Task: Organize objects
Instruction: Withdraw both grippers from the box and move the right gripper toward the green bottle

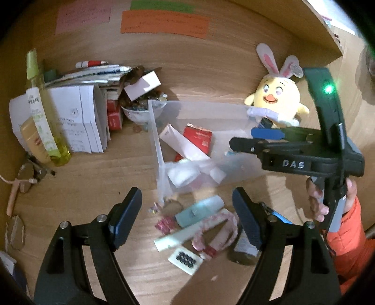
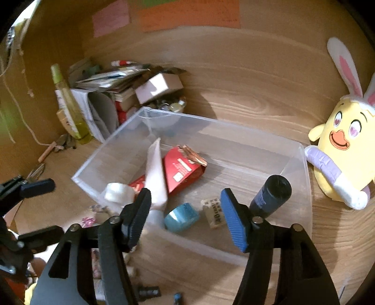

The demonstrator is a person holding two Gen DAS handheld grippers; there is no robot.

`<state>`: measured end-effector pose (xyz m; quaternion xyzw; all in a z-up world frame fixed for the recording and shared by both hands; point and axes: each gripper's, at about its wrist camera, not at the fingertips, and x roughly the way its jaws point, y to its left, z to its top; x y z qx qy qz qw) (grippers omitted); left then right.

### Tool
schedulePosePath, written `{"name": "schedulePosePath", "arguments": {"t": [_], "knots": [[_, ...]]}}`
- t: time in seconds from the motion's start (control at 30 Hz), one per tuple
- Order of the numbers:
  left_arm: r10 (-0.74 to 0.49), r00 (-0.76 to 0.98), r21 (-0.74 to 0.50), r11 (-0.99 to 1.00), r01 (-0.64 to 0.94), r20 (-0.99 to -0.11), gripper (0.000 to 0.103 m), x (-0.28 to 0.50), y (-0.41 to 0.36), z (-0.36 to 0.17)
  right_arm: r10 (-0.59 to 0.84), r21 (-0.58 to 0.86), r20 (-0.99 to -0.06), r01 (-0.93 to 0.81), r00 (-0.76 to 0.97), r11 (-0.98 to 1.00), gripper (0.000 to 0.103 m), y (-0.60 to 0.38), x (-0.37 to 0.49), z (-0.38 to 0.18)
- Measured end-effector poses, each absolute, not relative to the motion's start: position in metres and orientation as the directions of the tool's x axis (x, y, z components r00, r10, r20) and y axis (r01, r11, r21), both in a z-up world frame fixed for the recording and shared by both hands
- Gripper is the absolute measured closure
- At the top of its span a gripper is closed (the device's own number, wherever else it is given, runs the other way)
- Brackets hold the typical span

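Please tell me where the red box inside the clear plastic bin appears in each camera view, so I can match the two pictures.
Left wrist view: the red box lies just above the middle of the picture, inside the clear bin, right of a white tube.
Right wrist view: the box is near the middle, again right of the tube.
Shared landmark: the yellow chick toy beside the bin's far right corner.

Pink, orange, green paper notes (image 1: 161, 21) on the wall; wooden desk (image 1: 93, 173) beneath.
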<state>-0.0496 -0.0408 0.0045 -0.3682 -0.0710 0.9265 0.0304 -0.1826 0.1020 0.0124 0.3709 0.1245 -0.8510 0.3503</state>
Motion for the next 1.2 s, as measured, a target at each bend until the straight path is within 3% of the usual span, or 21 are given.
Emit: {"name": "schedulePosePath", "arguments": {"t": [0.13,0.3,1.03,1.2], "knots": [[0.093,-0.725,-0.134,-0.991,-0.001,-0.683,0.022,-0.038,-0.039,0.001,-0.529,0.044,-0.691,0.702,-0.493,-0.711,0.030,0.110,-0.162,0.021],[0.057,-0.731,-0.110,-0.994,0.025,-0.680,0.012,-0.021,-0.042,-0.002,-0.544,0.026,-0.677,0.723,-0.496,-0.691,0.022,0.122,-0.136,0.026],[0.057,-0.641,-0.126,-0.990,0.063,-0.765,0.012,0.005,-0.043,-0.048,-0.542,0.049,-0.718,0.745,-0.437,-0.665,0.021,0.148,-0.071,-0.009],[0.043,-0.624,-0.102,-0.993,0.059,-0.780,0.022,0.005,-0.040,-0.055,-0.565,0.072,-0.724,0.771,-0.396,-0.633,0.021,0.140,-0.060,-0.016]]}}
